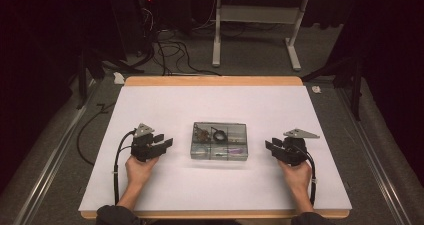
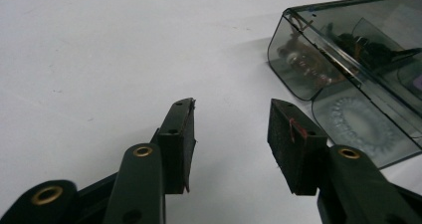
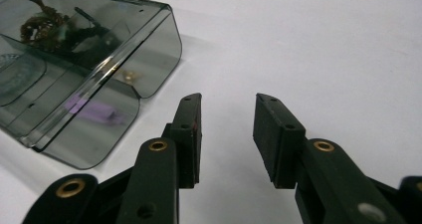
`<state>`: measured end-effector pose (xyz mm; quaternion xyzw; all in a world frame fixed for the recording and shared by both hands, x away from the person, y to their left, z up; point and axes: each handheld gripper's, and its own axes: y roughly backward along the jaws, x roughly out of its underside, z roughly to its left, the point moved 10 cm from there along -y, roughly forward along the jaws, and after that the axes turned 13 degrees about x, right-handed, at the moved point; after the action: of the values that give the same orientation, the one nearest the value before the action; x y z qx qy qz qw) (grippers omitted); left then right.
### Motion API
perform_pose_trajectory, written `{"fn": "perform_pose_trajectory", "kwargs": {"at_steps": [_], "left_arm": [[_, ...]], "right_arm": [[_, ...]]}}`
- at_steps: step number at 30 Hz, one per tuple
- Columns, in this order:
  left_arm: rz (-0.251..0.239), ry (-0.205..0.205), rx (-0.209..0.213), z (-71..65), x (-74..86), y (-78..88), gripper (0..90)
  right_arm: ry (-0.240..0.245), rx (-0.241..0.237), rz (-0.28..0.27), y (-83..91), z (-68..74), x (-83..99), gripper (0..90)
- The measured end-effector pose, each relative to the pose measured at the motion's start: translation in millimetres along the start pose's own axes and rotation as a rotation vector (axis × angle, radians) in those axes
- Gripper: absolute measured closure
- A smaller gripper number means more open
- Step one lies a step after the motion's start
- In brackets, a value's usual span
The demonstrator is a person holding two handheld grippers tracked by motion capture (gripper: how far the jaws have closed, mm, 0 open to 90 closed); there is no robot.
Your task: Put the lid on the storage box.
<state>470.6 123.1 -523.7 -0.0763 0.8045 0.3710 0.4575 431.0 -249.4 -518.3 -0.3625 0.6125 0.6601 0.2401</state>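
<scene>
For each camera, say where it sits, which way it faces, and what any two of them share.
High view: above the person's side, looking forward and down on the table; both forearms, left gripper and right gripper show.
Left gripper view: rides the left gripper, looking along its open jaws; the box lies at upper right.
Right gripper view: rides the right gripper, jaws open; the box lies at upper left.
Shared: all three show the smoky compartment box.

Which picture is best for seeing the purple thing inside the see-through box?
The right gripper view: the purple thing lies close, seen through the box's smoky wall. In the high view it is a tiny purple streak in a front compartment. In the left gripper view, a purple sliver sits at the edge.
</scene>
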Motion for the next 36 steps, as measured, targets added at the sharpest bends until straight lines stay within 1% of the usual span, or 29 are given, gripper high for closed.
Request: {"fn": "perform_pose_trajectory", "kwargs": {"at_steps": [7, 12, 13, 16, 17, 20, 29, 31, 33, 34, 35, 36], "left_arm": [[-0.001, 0.002, -0.016, 3.2, 1.0, -4.3, 51.1], [0.010, -0.002, -0.031, 5.9, 2.8, -7.6, 50.4], [0.011, -0.001, -0.034, 6.9, 3.2, -8.6, 50.0], [0.016, -0.003, -0.044, 8.7, 4.0, -9.5, 49.7], [0.016, -0.003, -0.044, 8.7, 4.0, -9.5, 49.5], [0.023, -0.008, -0.064, 11.7, 5.3, -10.9, 48.9], [0.047, -0.019, -0.086, 14.0, 9.7, -16.2, 47.0], [0.061, -0.021, -0.090, 14.8, 12.2, -18.4, 46.8], [0.068, -0.025, -0.092, 14.9, 13.3, -19.3, 46.0], [0.070, -0.032, -0.093, 14.5, 13.5, -19.8, 45.3], [0.070, -0.032, -0.093, 14.5, 13.5, -19.8, 44.4], [0.074, -0.040, -0.094, 13.8, 13.8, -20.3, 44.4]], "right_arm": [[-0.013, 0.004, 0.014, -7.4, 0.6, 2.6, 64.2], [-0.018, 0.017, 0.022, -10.6, -1.6, 4.0, 64.0], [-0.001, 0.034, 0.023, -12.6, -2.1, 4.5, 63.8], [0.021, 0.046, 0.037, -15.4, -0.6, 6.5, 63.2], [0.021, 0.046, 0.037, -15.4, -0.6, 6.5, 63.2], [0.027, 0.058, 0.041, -19.7, -0.1, 7.7, 62.1], [0.047, 0.097, 0.047, -26.6, -0.6, 9.3, 60.2], [0.053, 0.107, 0.052, -28.4, -0.2, 10.5, 59.3], [0.059, 0.115, 0.059, -30.1, 0.1, 12.4, 57.9], [0.075, 0.121, 0.051, -30.6, 1.1, 12.9, 55.6], [0.075, 0.121, 0.051, -30.6, 1.1, 12.9, 55.6], [0.081, 0.124, 0.051, -30.7, 2.2, 13.1, 54.3]]}}
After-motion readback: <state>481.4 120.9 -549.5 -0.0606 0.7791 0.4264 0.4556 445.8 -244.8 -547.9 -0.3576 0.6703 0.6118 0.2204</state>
